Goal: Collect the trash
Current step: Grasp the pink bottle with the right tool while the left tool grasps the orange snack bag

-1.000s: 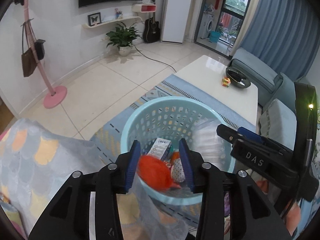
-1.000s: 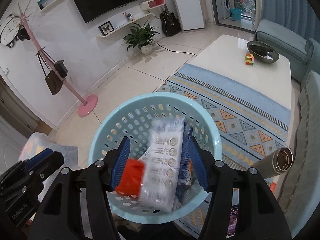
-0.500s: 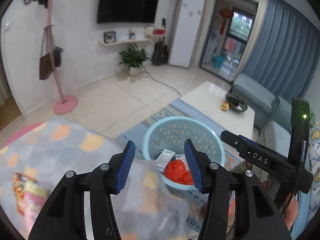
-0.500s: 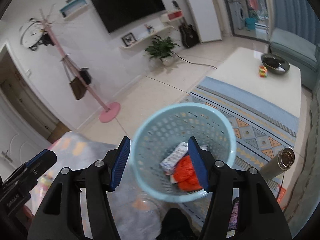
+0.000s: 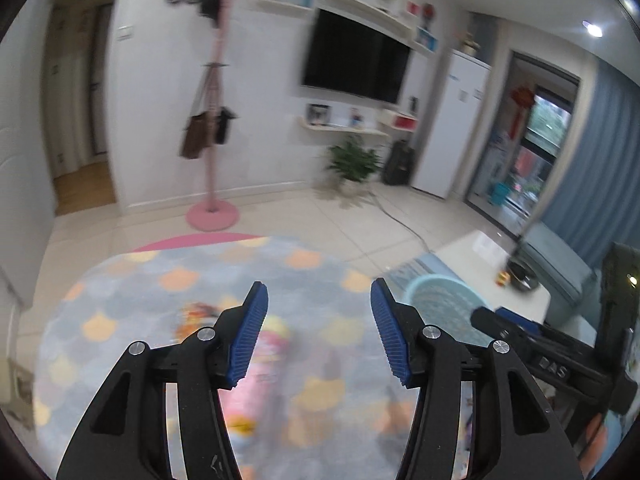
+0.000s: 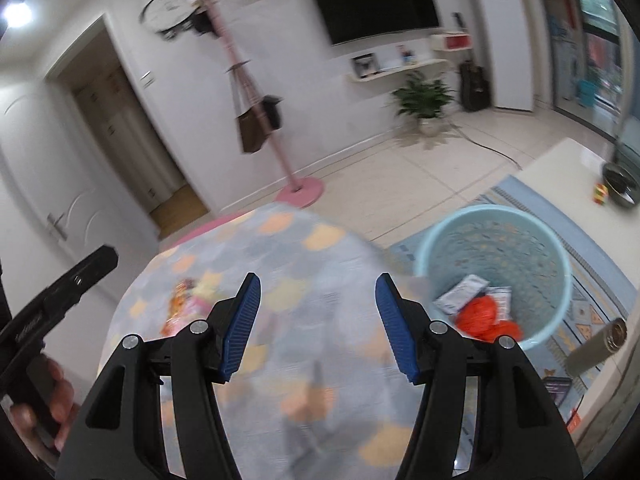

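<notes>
Over the round table with the patterned cloth my left gripper is open, with nothing between its pads. Blurred snack wrappers, pink and orange, lie on the cloth below it. My right gripper is open and empty too, above the same cloth. The wrappers lie to its left. The light blue basket stands on the floor to the right and holds an orange bag and white packets. In the left wrist view the basket shows beyond the table edge.
A metal flask lies on the patterned rug right of the basket. A white coffee table carries a dark bowl and a coloured cube. A pink coat stand rises behind the round table. A hand holds the left gripper.
Both grippers let go of their trash into the basket, the orange bag and a white packet. They have since swung up and left, from the basket to over the table.
</notes>
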Demonstrator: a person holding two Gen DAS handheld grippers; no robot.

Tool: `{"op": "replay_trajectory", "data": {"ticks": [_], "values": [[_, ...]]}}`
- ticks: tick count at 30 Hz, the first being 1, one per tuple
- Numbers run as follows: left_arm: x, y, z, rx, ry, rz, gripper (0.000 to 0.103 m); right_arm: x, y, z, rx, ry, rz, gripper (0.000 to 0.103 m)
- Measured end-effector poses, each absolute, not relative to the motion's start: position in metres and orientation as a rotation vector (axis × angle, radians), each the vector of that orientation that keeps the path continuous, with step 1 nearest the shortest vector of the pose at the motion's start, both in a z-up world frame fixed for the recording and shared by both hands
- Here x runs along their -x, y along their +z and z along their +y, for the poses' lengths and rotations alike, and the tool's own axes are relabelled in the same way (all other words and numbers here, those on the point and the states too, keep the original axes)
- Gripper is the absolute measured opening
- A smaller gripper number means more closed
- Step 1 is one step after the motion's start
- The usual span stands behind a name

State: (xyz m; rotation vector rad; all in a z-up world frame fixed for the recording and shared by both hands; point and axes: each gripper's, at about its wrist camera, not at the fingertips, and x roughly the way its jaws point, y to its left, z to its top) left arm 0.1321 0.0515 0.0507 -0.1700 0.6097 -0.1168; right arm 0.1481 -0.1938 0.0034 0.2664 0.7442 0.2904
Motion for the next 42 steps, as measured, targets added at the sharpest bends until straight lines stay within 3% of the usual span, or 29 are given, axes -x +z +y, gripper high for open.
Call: {"op": "replay_trajectory", "data": {"ticks": [5,14,25,33,36,38,42], "values": [[-0.129,0.042,0.110,0.222,-0.040,0.630,0.052,-0.141,0.002,-0.134,-0.226,0.369,0.781,0.065],[-0.164,-0.021,0.185,0.300,0.007,0.791,0.052,-0.155,-0.046,-0.042,-0.253,0.482,0.996,0.065],[-0.188,-0.063,0.206,0.318,-0.030,0.876,0.052,-0.184,-0.103,0.004,-0.306,0.452,1.172,0.066],[-0.201,-0.081,0.181,0.262,-0.083,0.934,0.053,-0.178,-0.099,-0.011,-0.225,0.492,1.110,0.051],[-0.198,-0.080,0.170,0.226,-0.066,0.919,0.054,-0.173,-0.096,-0.038,-0.209,0.453,1.079,0.050],[-0.198,-0.081,0.164,0.227,-0.086,0.928,0.060,-0.173,-0.095,-0.056,-0.206,0.425,1.066,0.050],[-0.193,-0.079,0.149,0.164,-0.023,0.911,0.060,-0.171,-0.092,-0.087,-0.216,0.375,1.051,0.050]]}}
